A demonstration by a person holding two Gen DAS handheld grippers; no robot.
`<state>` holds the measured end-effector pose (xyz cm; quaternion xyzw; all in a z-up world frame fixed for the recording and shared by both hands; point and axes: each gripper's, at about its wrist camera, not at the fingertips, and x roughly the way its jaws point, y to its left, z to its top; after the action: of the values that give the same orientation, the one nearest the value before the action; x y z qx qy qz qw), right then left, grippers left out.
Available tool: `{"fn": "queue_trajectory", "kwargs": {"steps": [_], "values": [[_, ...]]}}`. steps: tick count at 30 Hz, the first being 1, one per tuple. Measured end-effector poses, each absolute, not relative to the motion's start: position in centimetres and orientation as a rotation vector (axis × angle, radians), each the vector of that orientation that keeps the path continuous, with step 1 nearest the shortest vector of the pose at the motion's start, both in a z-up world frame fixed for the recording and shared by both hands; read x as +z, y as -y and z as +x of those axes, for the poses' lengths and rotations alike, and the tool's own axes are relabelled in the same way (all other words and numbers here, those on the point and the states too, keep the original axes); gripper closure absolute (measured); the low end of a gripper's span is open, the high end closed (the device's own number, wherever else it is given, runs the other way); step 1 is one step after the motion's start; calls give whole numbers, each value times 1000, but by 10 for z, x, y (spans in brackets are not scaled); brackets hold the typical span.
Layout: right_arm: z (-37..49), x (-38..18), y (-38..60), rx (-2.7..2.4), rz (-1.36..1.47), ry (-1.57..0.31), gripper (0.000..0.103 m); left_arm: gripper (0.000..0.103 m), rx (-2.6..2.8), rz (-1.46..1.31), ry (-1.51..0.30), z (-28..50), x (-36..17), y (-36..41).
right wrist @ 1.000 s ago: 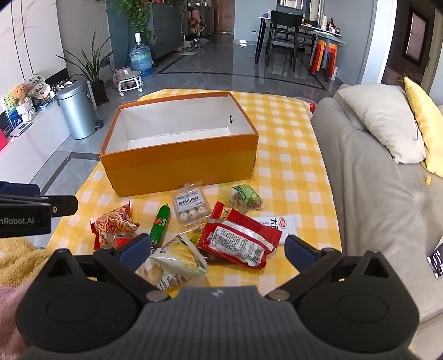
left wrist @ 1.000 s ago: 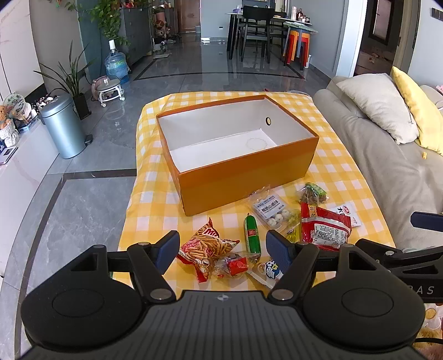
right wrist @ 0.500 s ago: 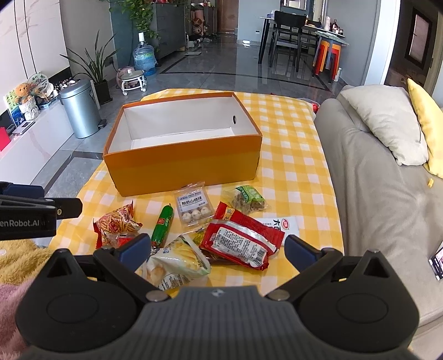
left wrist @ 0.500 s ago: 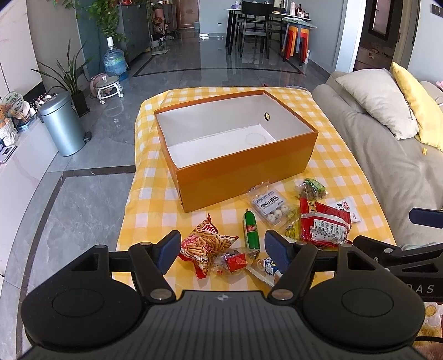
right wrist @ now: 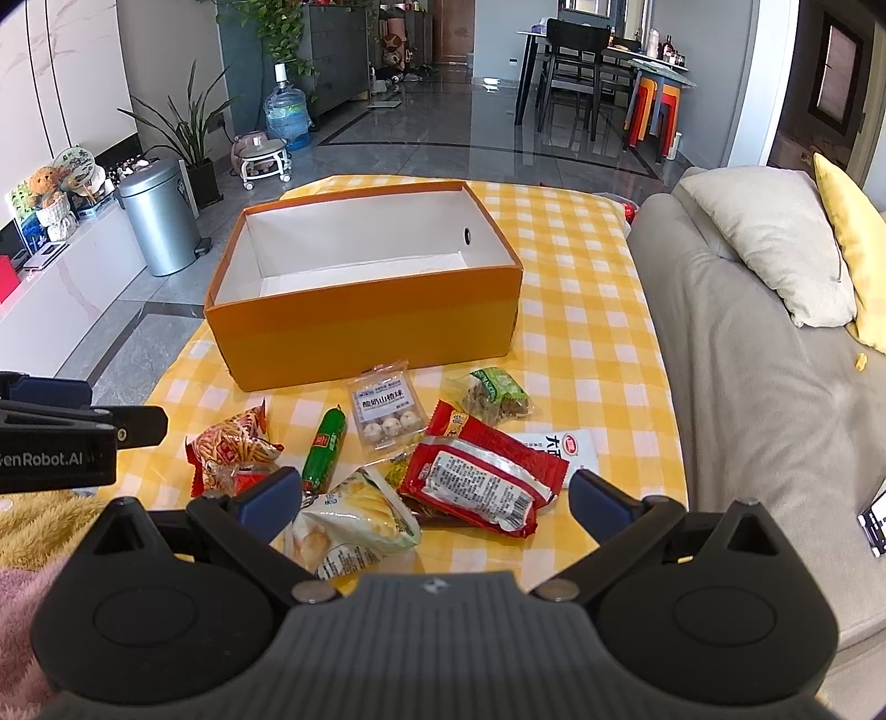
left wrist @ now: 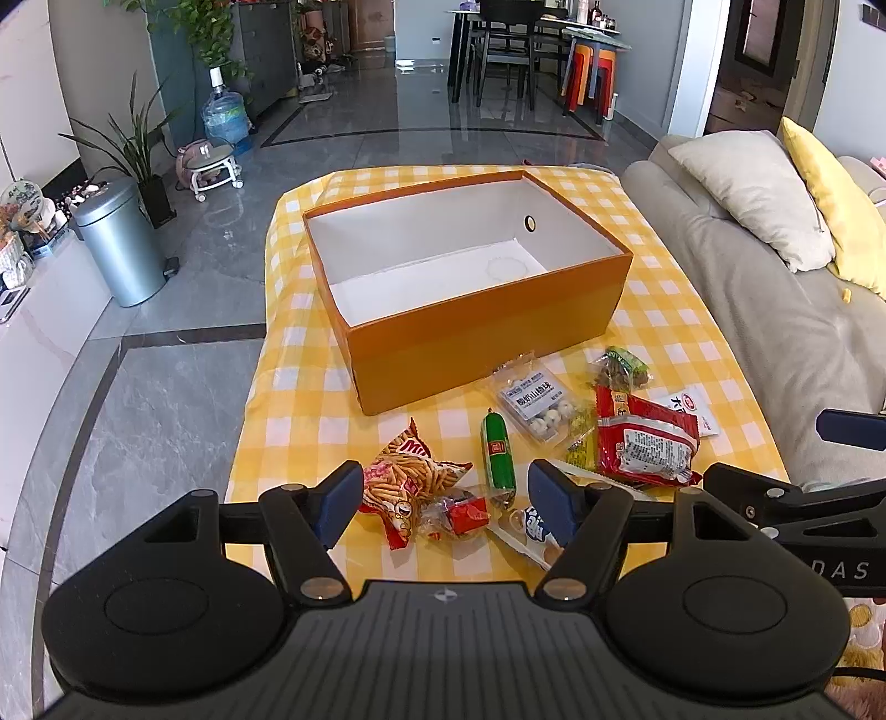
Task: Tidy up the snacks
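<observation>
An empty orange box (left wrist: 487,332) with a white inside stands on the yellow checked table (left wrist: 299,399); it also shows in the right wrist view (right wrist: 365,338). Several snacks lie in front of it: a red-orange stick snack bag (left wrist: 412,479), a green sausage (left wrist: 498,451), a clear pack of white balls (left wrist: 540,401), a red packet (left wrist: 645,443) and a green-topped bag (left wrist: 620,368). My left gripper (left wrist: 446,504) is open above the stick snack bag and small wrapped sweets. My right gripper (right wrist: 432,493) is open over a pale chip bag (right wrist: 354,518) and the red packet (right wrist: 487,479).
A grey sofa (right wrist: 764,387) with a white pillow (right wrist: 775,243) and a yellow pillow runs along the table's right side. A metal bin (left wrist: 119,249), plants and a water bottle stand on the floor to the left. A dining table with chairs (left wrist: 509,50) is far behind.
Both grippers have moved a little forward and lower toward the snacks. Both stay open. No snack has moved.
</observation>
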<state>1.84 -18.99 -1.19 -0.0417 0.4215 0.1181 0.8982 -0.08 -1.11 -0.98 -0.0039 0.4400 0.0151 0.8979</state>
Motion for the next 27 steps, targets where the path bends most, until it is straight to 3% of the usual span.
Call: {"fn": "queue_trajectory", "kwargs": {"steps": [27], "values": [[17,-12,190,246,-82,-879,4,22,26,-8,-929,-3,-10,13]]}}
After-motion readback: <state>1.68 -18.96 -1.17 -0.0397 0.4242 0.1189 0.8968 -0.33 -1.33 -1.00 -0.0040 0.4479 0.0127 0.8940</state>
